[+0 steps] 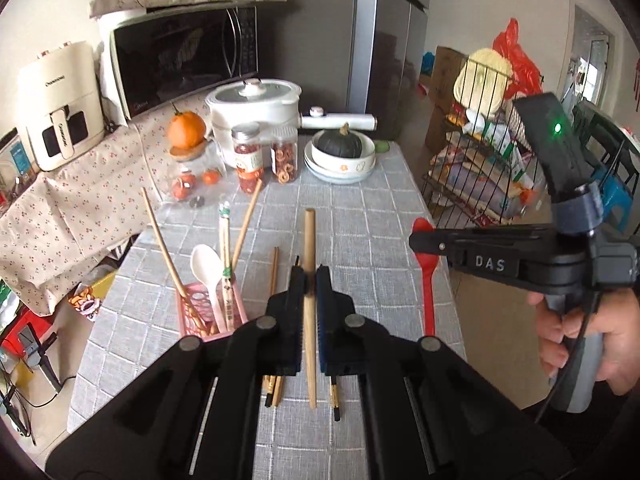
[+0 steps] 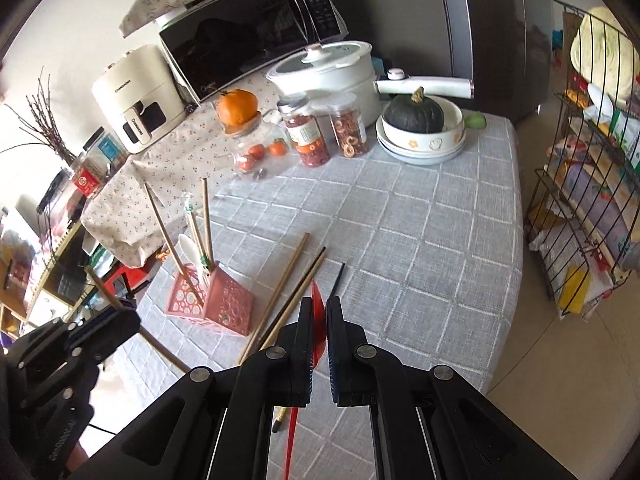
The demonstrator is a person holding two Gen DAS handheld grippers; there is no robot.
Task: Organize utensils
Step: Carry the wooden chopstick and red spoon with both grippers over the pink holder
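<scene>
My left gripper (image 1: 308,276) is shut on a thick wooden stick (image 1: 309,240), lifted above the grey checked tablecloth (image 1: 360,208). My right gripper (image 2: 319,308) is shut on a red spoon (image 2: 317,294), also clear of the table; the left wrist view shows that spoon (image 1: 428,280) hanging down from it. A pink utensil holder (image 1: 208,316) stands at the left with a white spoon (image 1: 206,264) and several chopsticks in it; it also shows as the pink holder (image 2: 228,300) in the right wrist view. Loose chopsticks (image 2: 290,276) lie on the cloth beside it.
Glass jars (image 1: 248,160), a white pot (image 1: 256,108), stacked bowls with a dark squash (image 1: 340,156), a microwave (image 1: 184,56) and an air fryer (image 1: 56,104) crowd the far end. A wire rack (image 2: 588,184) stands right of the table edge.
</scene>
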